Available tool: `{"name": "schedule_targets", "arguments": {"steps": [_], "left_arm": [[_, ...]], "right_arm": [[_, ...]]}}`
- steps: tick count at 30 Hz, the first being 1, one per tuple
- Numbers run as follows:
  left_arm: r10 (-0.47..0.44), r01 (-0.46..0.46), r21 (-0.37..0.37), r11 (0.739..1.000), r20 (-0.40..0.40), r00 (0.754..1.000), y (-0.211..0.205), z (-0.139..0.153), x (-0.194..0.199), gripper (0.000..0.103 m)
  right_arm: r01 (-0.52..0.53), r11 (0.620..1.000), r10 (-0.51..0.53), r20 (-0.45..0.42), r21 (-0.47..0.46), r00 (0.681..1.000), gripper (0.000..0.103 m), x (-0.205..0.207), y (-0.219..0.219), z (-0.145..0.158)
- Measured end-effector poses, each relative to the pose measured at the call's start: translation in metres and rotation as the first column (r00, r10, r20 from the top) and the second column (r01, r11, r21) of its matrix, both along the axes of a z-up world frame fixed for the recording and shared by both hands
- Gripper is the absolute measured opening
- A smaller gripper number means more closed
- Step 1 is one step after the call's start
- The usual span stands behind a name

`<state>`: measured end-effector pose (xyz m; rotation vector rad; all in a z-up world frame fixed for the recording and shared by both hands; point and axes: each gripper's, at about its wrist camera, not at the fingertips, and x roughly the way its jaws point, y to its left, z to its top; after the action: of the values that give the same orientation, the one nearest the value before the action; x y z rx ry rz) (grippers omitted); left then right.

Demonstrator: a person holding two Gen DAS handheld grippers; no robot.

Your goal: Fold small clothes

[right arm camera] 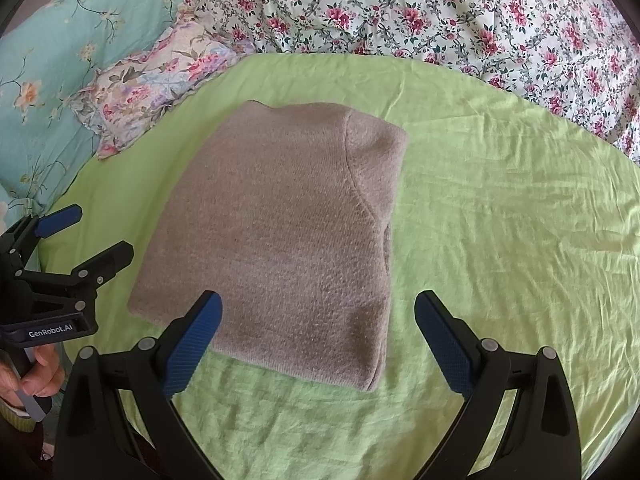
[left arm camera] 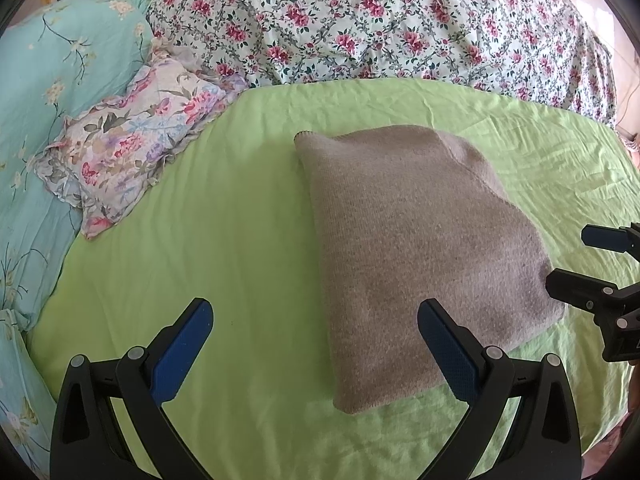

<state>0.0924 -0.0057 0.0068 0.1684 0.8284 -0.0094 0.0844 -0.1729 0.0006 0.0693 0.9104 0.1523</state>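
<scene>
A beige knitted garment (left arm camera: 420, 248) lies folded into a rough rectangle on the light green sheet (left arm camera: 220, 240). It also shows in the right wrist view (right arm camera: 280, 240). My left gripper (left arm camera: 316, 320) is open and empty, hovering over the garment's near left edge. My right gripper (right arm camera: 318, 312) is open and empty above the garment's near edge. The right gripper shows at the right edge of the left wrist view (left arm camera: 580, 258). The left gripper shows at the left of the right wrist view (right arm camera: 96, 232), held by a hand.
A small flowered pillow (left arm camera: 132, 152) lies at the sheet's left edge on a turquoise quilt (left arm camera: 52, 80). A white quilt with pink flowers (left arm camera: 360, 20) runs along the far side. The green sheet (right arm camera: 520, 220) extends wrinkled to the right.
</scene>
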Motion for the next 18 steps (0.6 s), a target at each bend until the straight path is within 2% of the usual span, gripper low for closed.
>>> {"name": "schedule_targets", "arguments": {"steps": [18], "left_arm": [[0.017,-0.017,0.013,1.000,0.006,1.000,0.005,0.000,0.018,0.102]], "right_arm": [[0.003,1.000,-0.003,-0.011,0.016,1.000,0.097,0.014,-0.001,-0.003]]}}
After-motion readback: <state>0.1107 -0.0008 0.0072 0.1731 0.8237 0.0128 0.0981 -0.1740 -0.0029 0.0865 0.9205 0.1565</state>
